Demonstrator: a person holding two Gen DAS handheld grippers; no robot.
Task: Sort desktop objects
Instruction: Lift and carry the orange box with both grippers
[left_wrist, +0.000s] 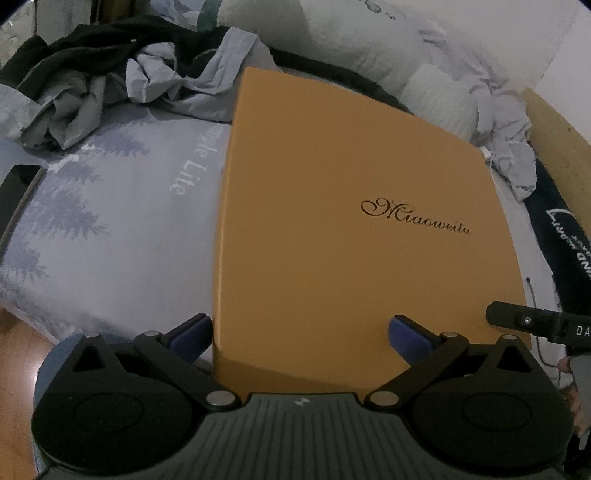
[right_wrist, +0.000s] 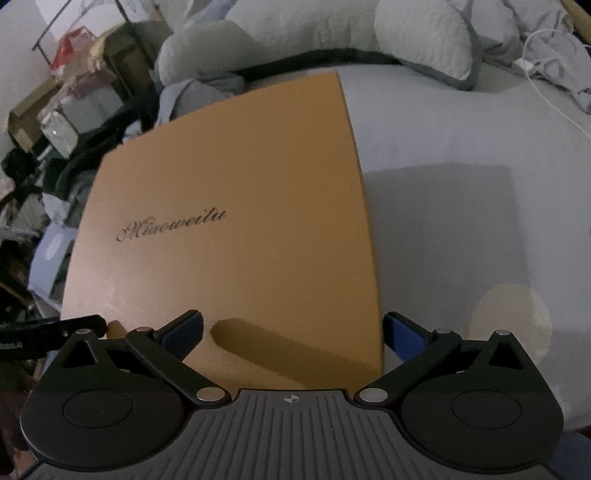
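The broad, stiff orange box (left_wrist: 354, 229) on the bed (left_wrist: 110, 221) looks light yet slick, so both tongs, left (left_wrist: 301, 334) and right (right_wrist: 293, 332), spread apart at 6 o'clock, suit its near corners

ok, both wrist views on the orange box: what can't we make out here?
- Orange box contents: lid shut in both views.
- Box near edge: covered by the left hand-held gripper and the right hand-held gripper, so contact is unclear.
- Black item: cut off by the left view's edge.
- Shelf clutter: blurred in the right view.
- Dark garment print: partly cropped.
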